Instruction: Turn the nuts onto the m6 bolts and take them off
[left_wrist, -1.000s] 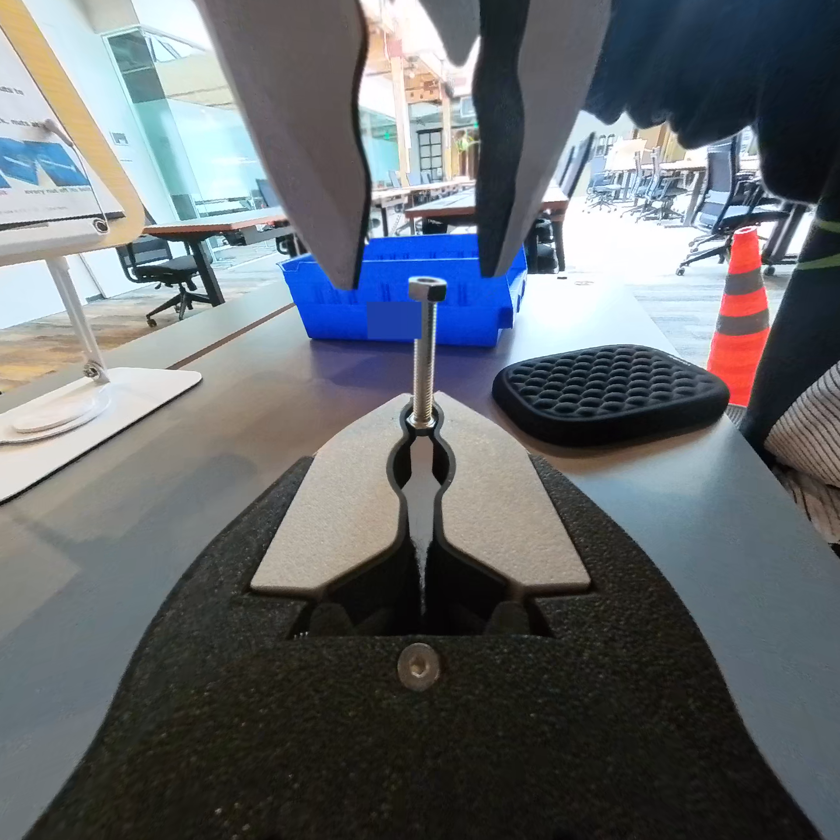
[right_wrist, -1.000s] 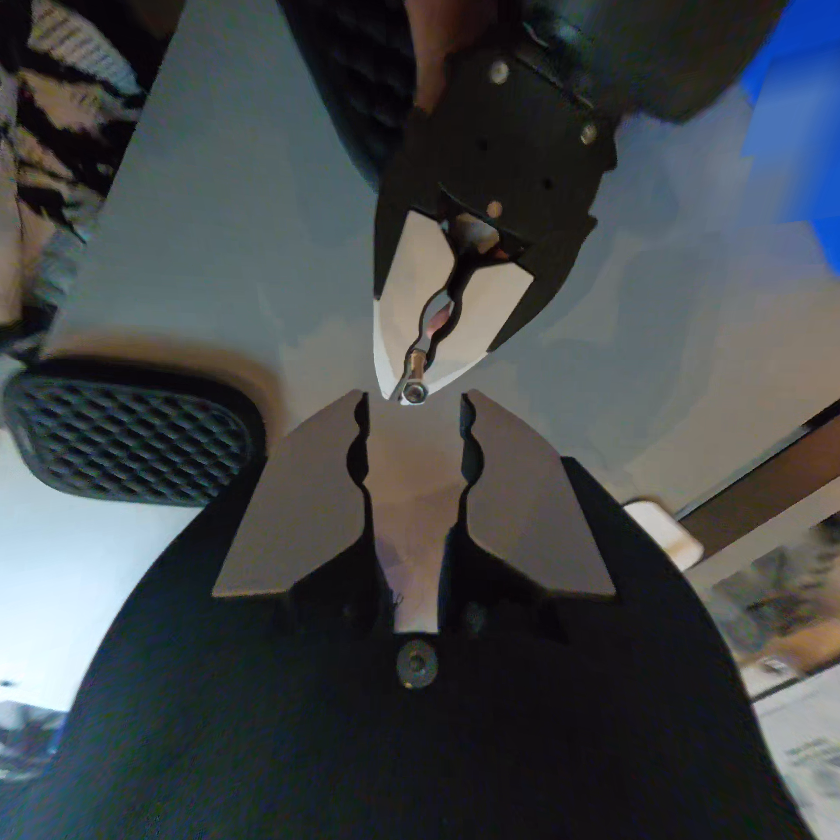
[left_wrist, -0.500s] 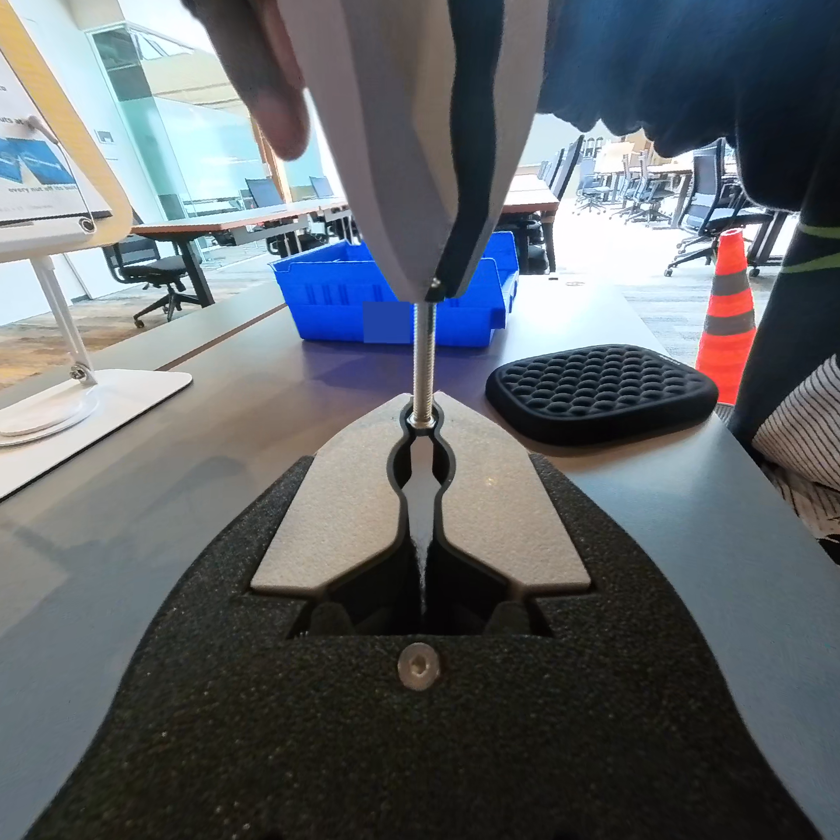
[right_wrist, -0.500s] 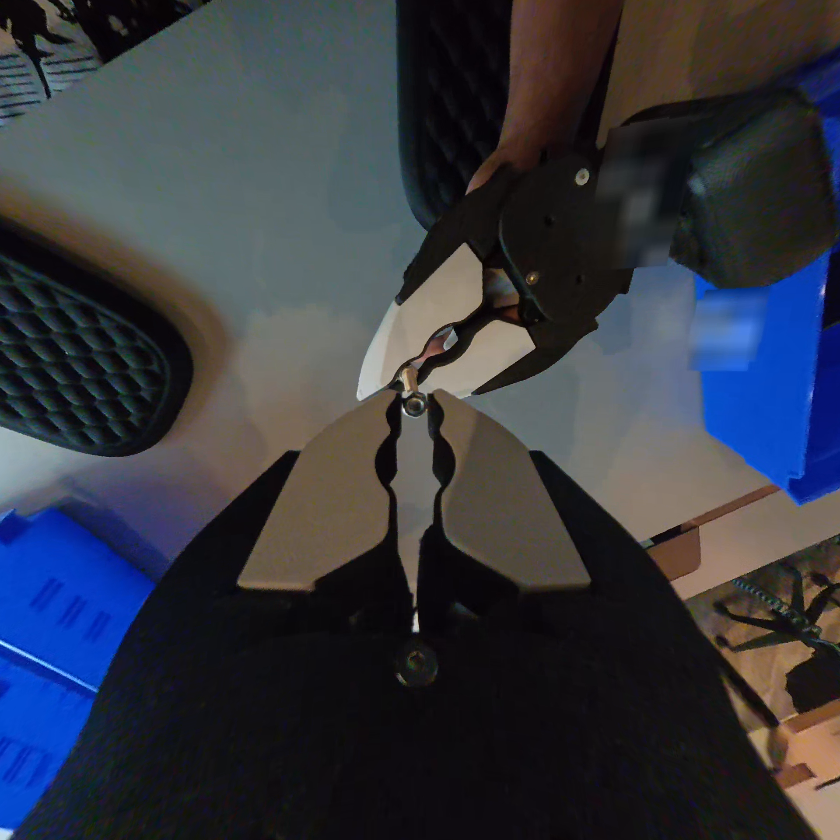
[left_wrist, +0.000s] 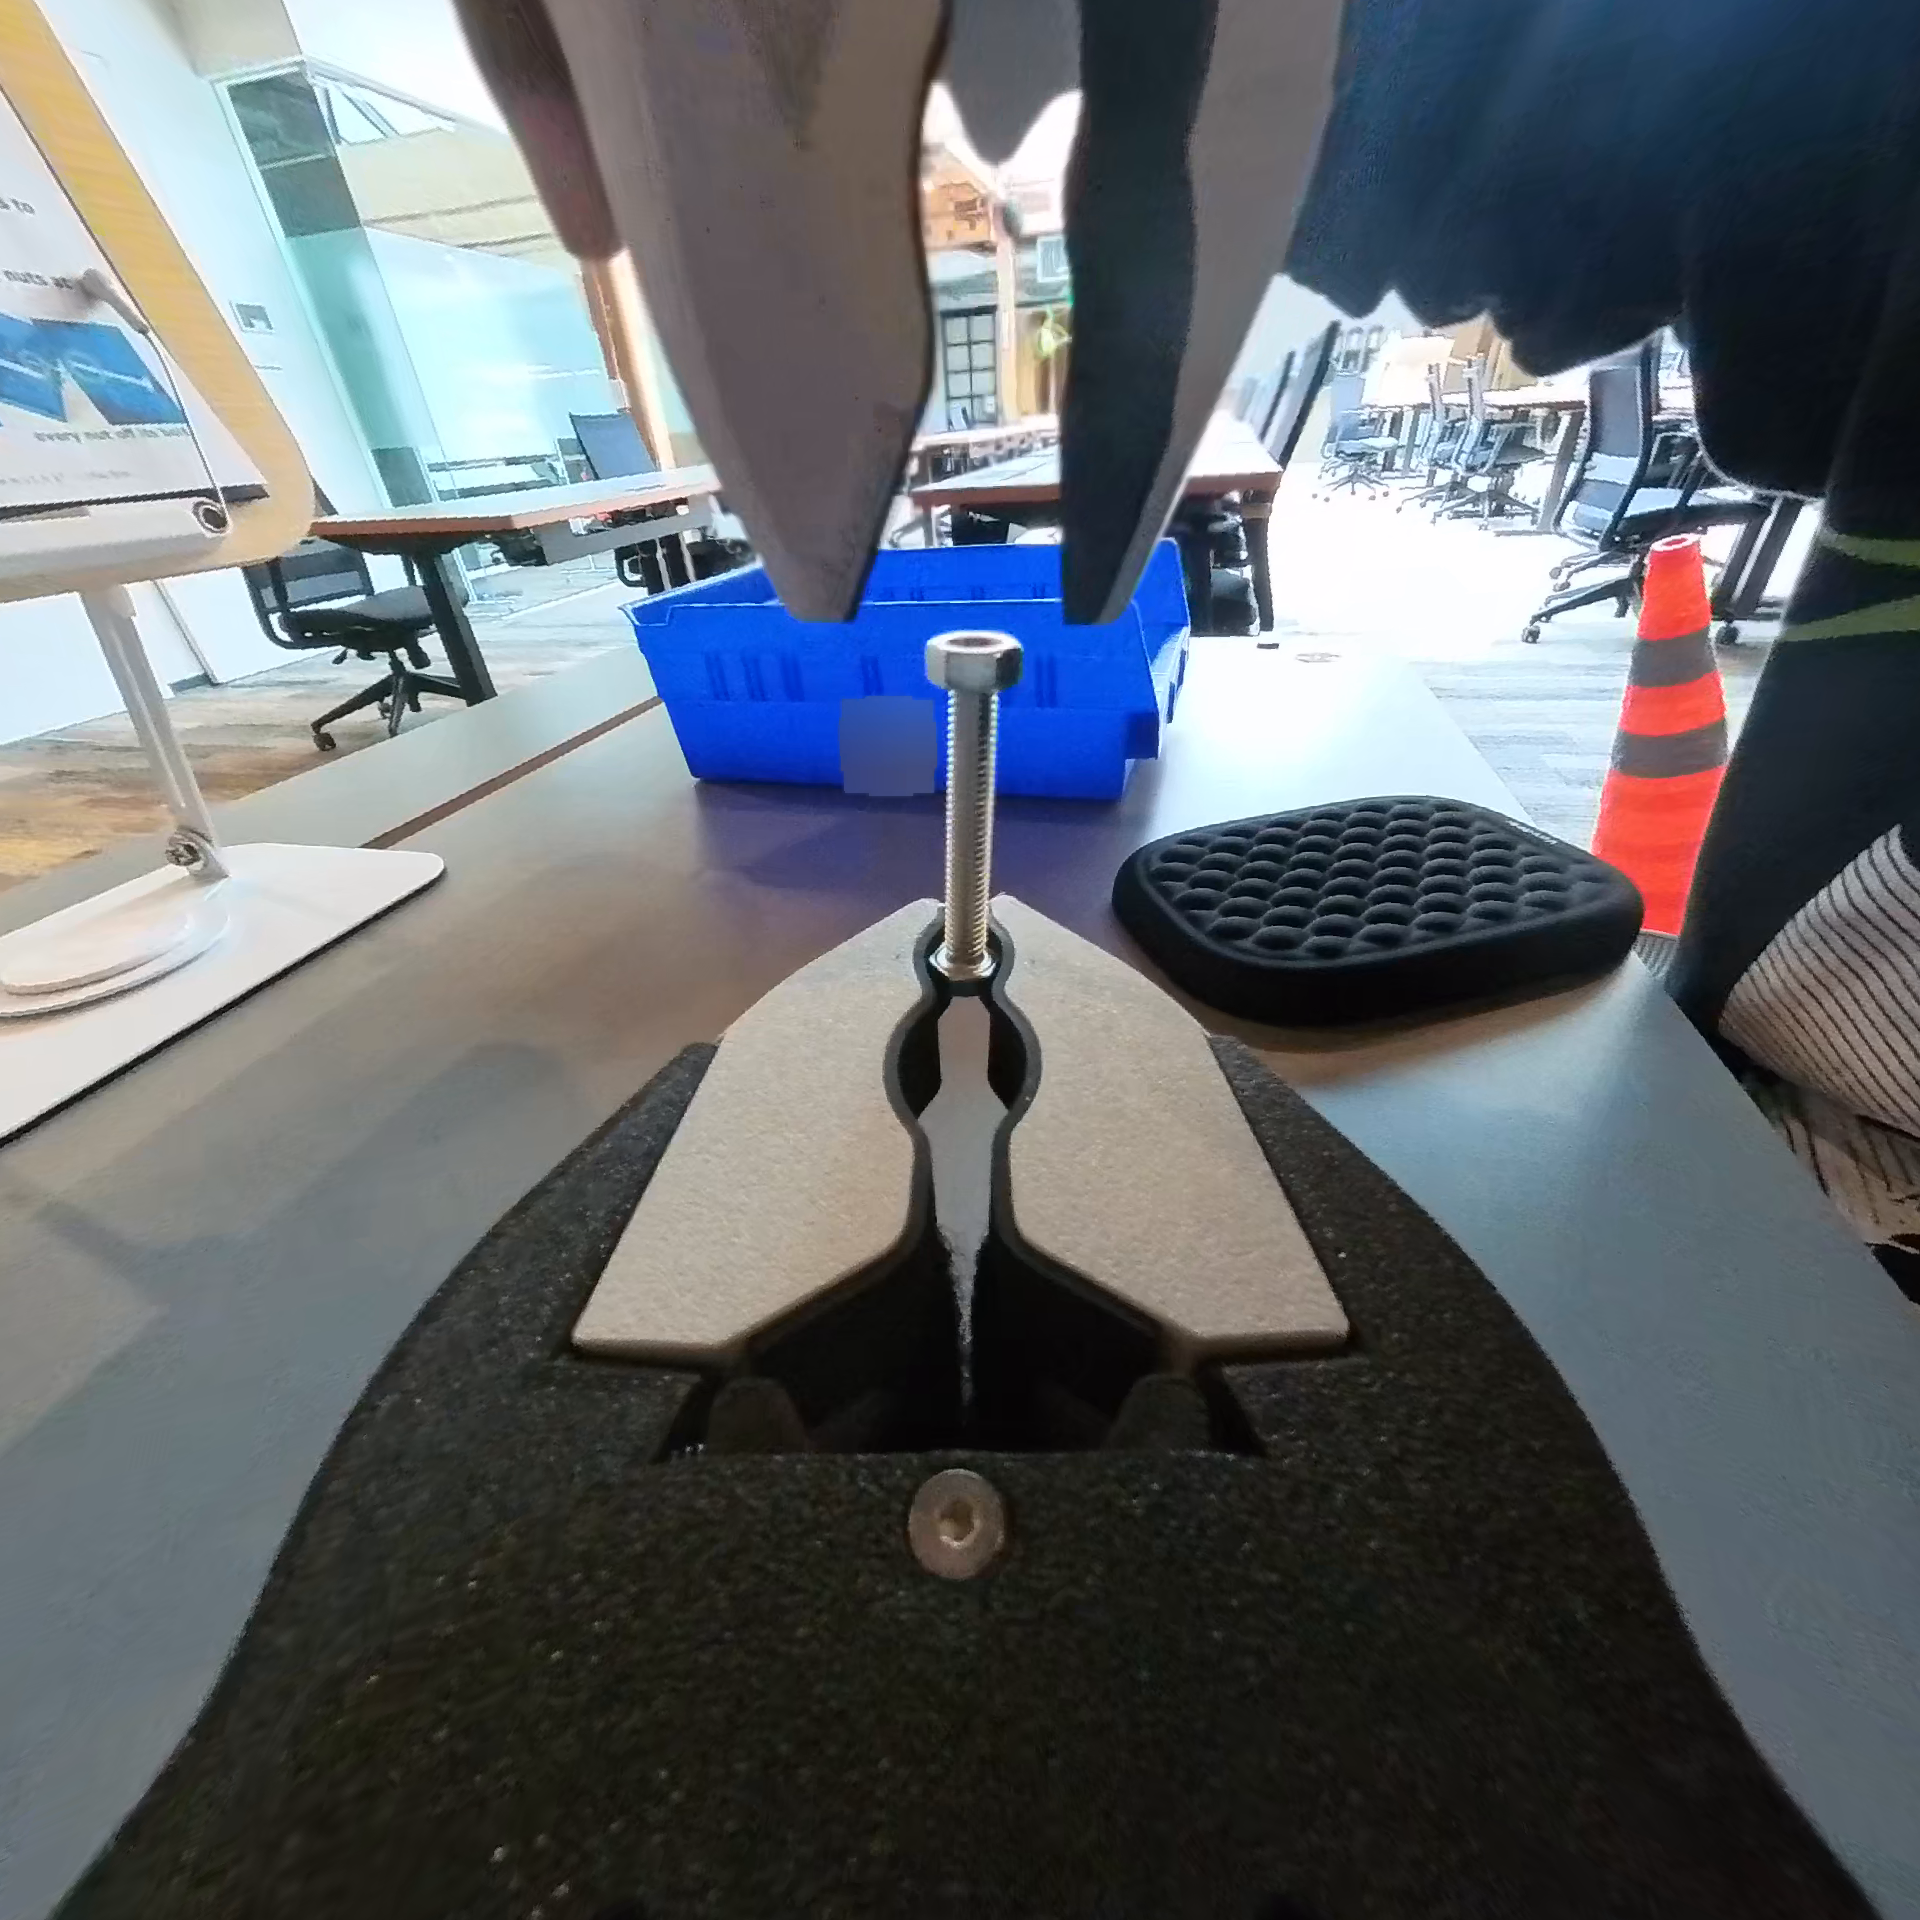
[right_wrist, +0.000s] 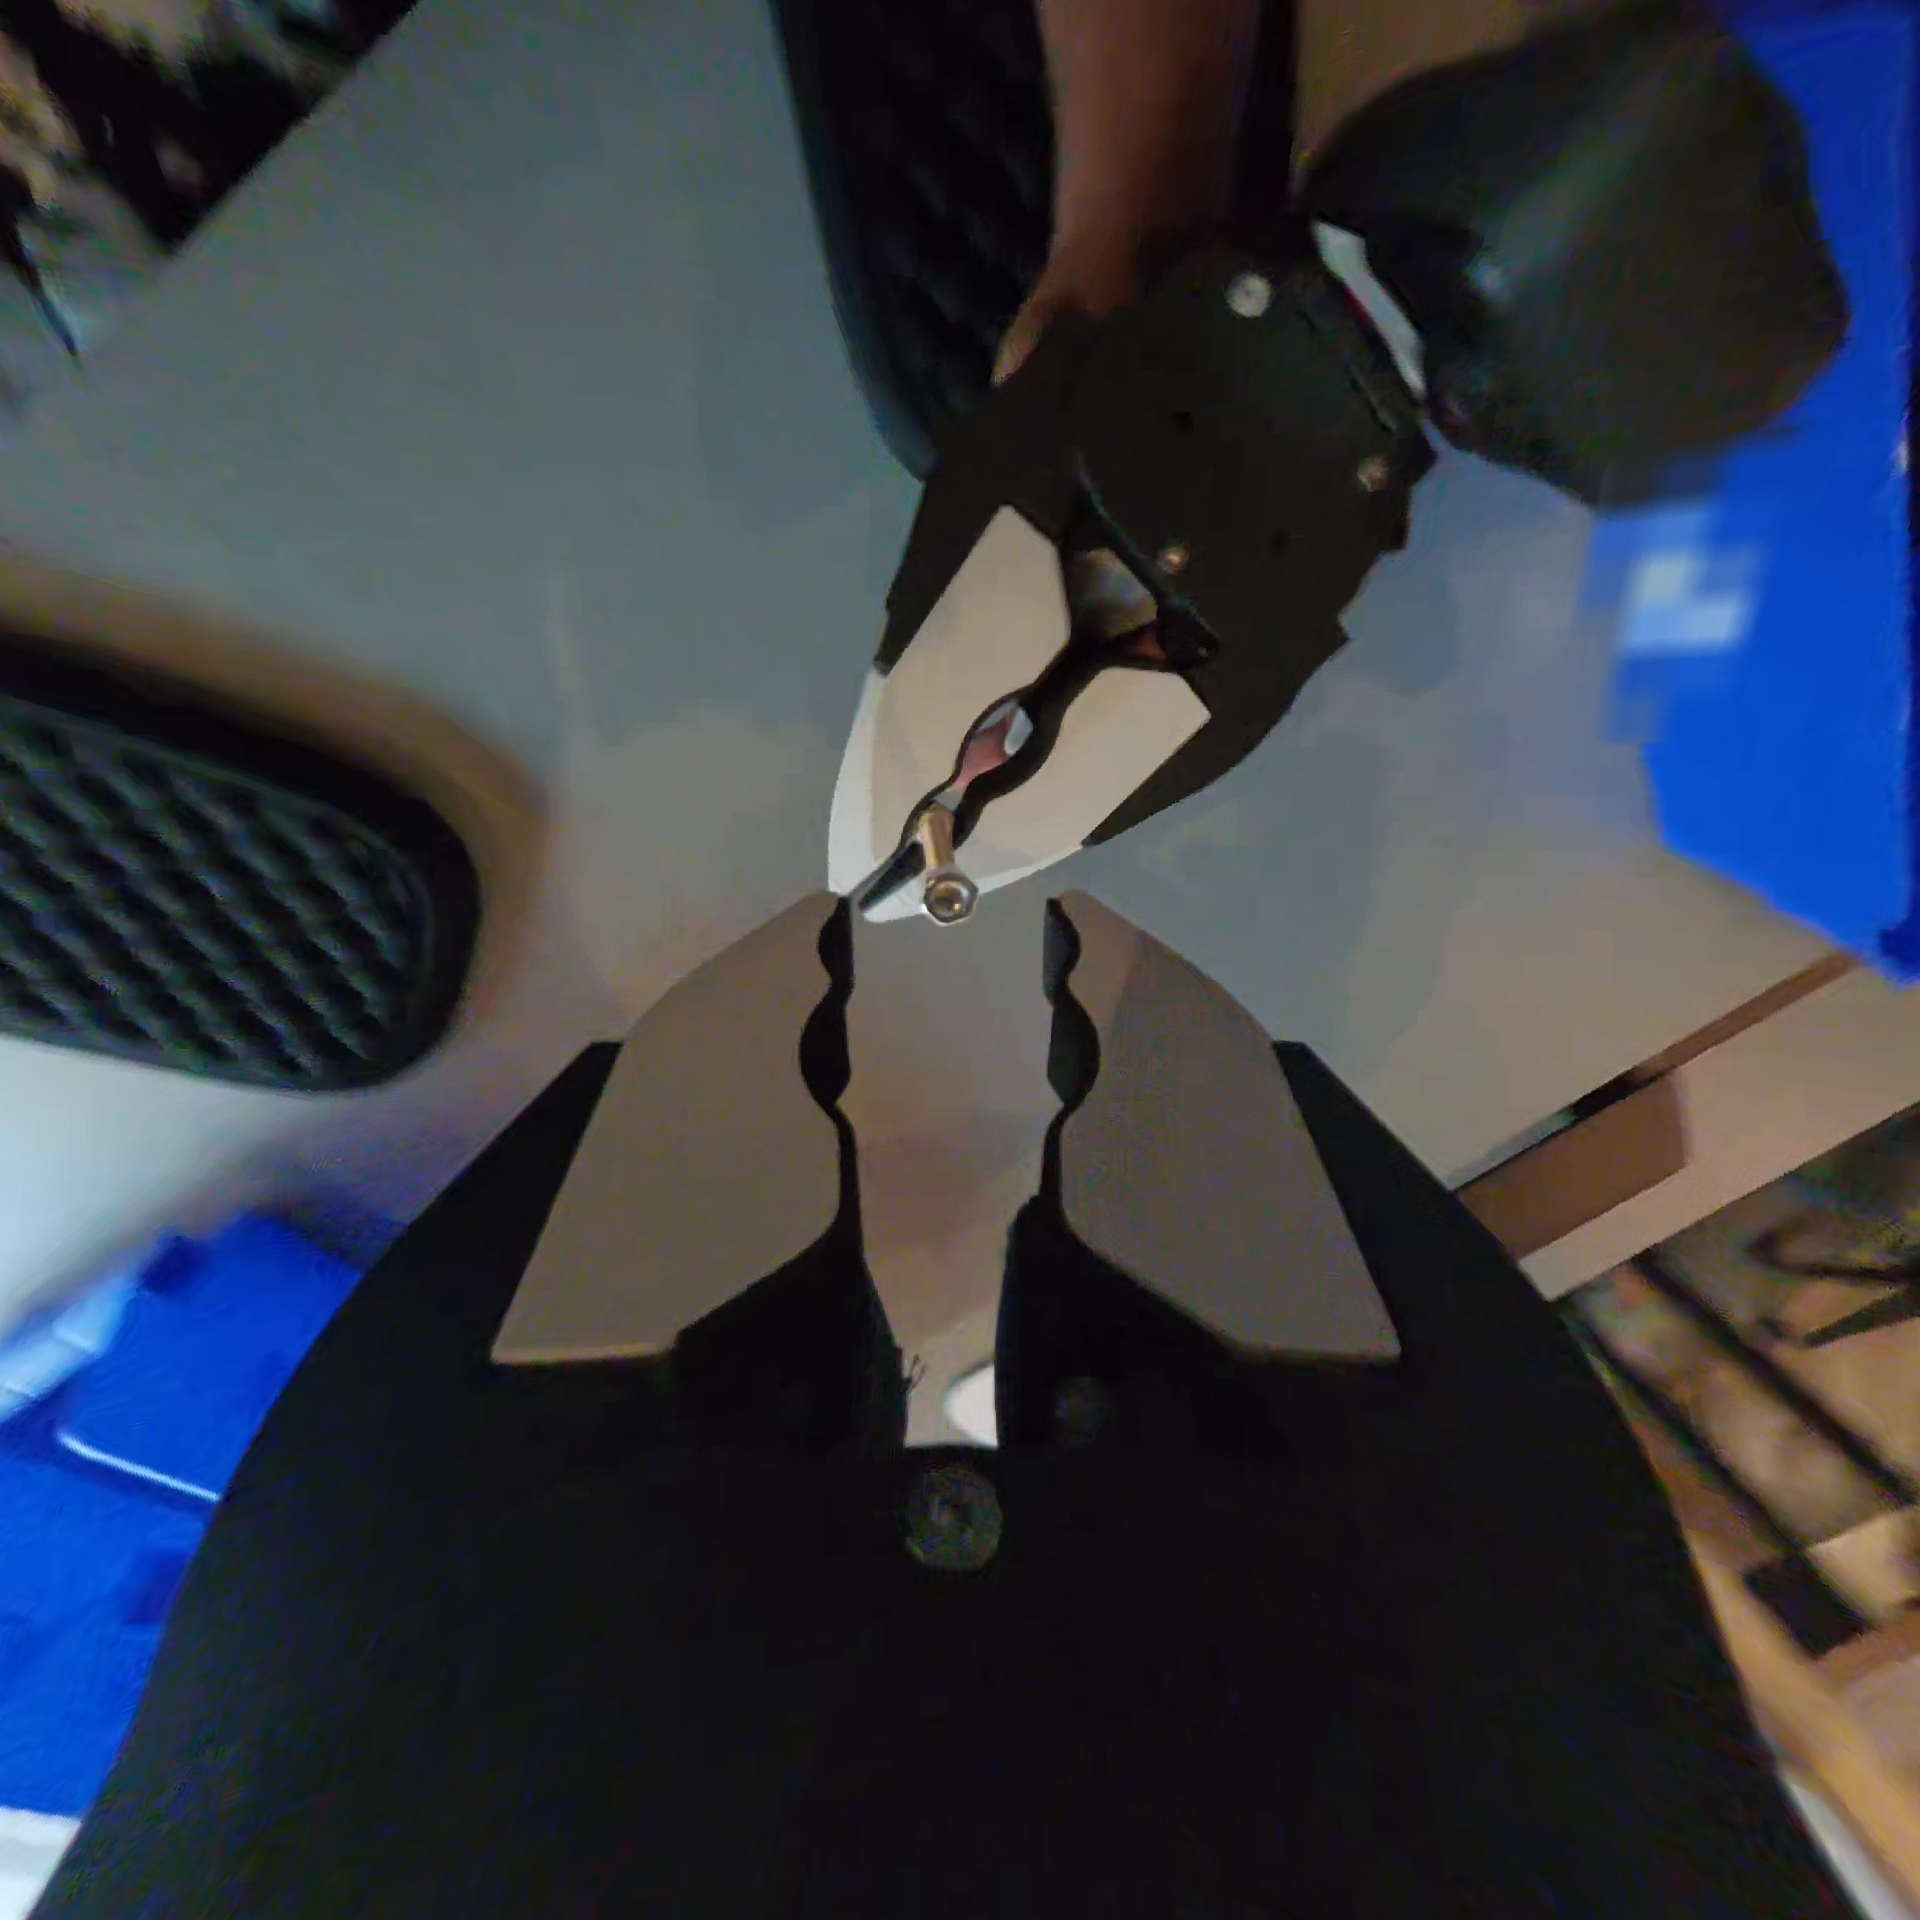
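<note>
Steel bolt upright, clamped at base by left gripper; right gripper reopened above nut, likely re-gripping for next turn.

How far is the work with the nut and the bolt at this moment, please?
Done: a nut already sits at the top end of the bolt. In hand: the left gripper is shut on the bolt's lower end, holding it upright; the right gripper is open just above the nut, not touching it. Left: turning the nut further, then off.

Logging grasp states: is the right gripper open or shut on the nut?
Open. The right gripper has its fingertips spread apart, clear of the nut atop the bolt.
</note>
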